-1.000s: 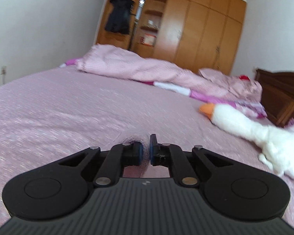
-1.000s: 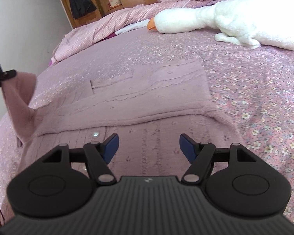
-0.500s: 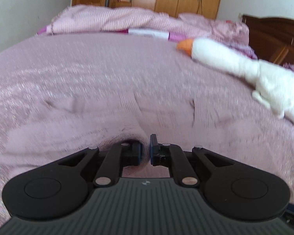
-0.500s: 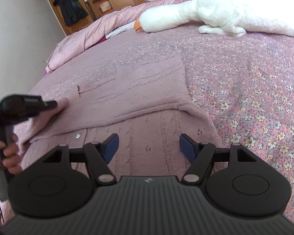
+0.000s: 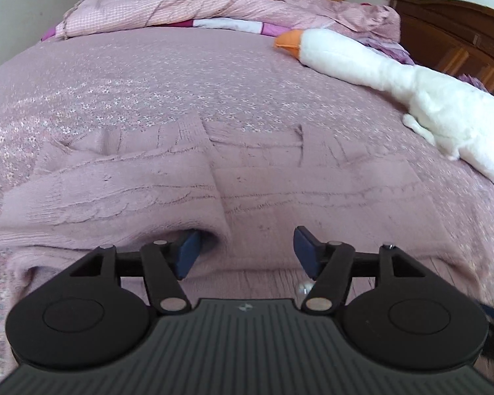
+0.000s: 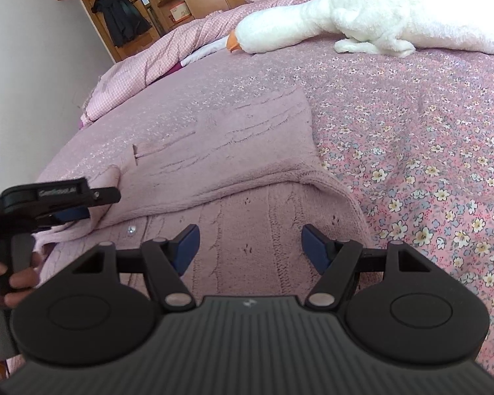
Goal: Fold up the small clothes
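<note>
A small mauve knitted cardigan (image 5: 280, 177) lies on the flowered bedspread, with both sleeves folded across its body; it also shows in the right wrist view (image 6: 233, 161). My left gripper (image 5: 245, 248) is open, low over the near edge of the cardigan, and its left pad (image 5: 189, 247) touches the edge of the folded sleeve. In the right wrist view the left gripper (image 6: 79, 202) sits at the left by the sleeve end. My right gripper (image 6: 250, 247) is open and empty, just above the cardigan's lower body.
A white plush goose (image 5: 395, 75) lies at the right of the bed (image 5: 148, 75), close to the cardigan; it also shows in the right wrist view (image 6: 362, 16). A bunched pink duvet (image 5: 181, 6) lies at the far end. A dark wooden headboard (image 5: 461, 33) stands at the right.
My left gripper carried the sleeve down across the cardigan, then opened and let it go. The sleeve now lies flat. My right gripper stayed open and moved slightly forward.
</note>
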